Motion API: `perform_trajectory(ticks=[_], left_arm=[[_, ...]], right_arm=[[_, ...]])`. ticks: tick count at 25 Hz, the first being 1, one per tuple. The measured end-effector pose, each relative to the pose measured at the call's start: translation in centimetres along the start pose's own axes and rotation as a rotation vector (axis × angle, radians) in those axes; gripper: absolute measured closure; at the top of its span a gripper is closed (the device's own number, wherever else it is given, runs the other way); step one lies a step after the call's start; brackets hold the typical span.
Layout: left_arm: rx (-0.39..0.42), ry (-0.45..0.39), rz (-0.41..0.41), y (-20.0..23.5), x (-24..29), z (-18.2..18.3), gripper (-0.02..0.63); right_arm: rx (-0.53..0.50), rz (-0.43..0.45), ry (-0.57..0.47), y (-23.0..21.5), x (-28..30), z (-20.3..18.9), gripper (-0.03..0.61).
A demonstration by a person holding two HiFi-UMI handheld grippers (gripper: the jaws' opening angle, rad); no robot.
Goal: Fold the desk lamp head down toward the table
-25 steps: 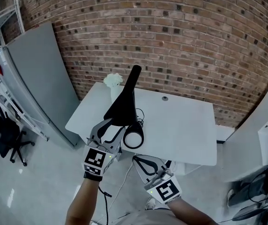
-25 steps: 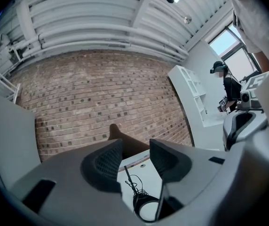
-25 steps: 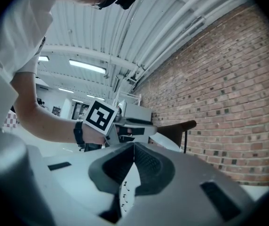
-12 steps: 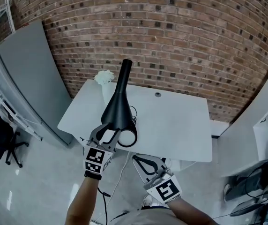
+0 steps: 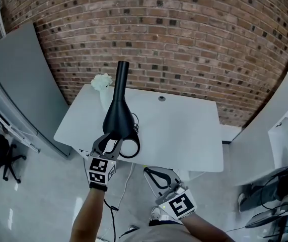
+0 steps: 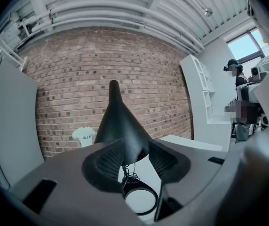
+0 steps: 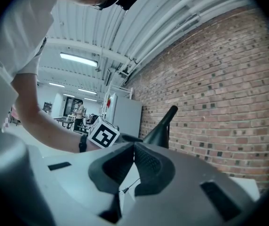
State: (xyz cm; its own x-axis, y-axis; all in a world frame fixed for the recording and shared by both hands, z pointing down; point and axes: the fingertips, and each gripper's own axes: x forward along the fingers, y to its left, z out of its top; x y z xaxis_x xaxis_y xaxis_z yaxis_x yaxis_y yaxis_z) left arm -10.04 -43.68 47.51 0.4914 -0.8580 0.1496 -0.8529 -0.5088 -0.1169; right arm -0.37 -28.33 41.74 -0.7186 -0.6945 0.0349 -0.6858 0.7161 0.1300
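Desk lamp head stands at 8 o'clock on the white table, its wide end pinched between the closing jaws of the left gripper. The right gripper, at 6 o'clock, has its fingers pressed together, empty.

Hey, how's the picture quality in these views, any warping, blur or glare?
Head view: strong fisheye, the brick wall bows. Left gripper view: dark rounded corners, lamp head crisp, window blown out. Right gripper view: same curving, strip light bright, nearby sleeve soft.
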Motion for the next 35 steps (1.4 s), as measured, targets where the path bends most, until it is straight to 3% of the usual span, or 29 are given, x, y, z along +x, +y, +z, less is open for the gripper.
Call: perform_trajectory(ticks=[6, 14, 22, 35], left_arm=[[-0.023, 0.035, 0.012, 0.0, 1.3, -1.2, 0.446], [-0.062, 0.01, 0.054, 0.3, 1.5, -1.0, 0.454], [-0.091, -0.077, 0.09, -2.1, -3.2, 1.5, 0.457], [-0.1, -0.125, 0.151, -2.2, -12.2, 3.3, 0.495]], right_arm=[[0.021, 0.01, 0.006, -0.8, -0.5, -0.6, 0.561], [0.05, 0.025, -0.011, -1.9, -0.9, -0.3, 0.561], [0.07, 0.017, -0.029, -2.5, -1.7, 0.1, 0.561], [0.071, 0.08, -0.032, 4.1, -2.1, 2.0, 0.561]])
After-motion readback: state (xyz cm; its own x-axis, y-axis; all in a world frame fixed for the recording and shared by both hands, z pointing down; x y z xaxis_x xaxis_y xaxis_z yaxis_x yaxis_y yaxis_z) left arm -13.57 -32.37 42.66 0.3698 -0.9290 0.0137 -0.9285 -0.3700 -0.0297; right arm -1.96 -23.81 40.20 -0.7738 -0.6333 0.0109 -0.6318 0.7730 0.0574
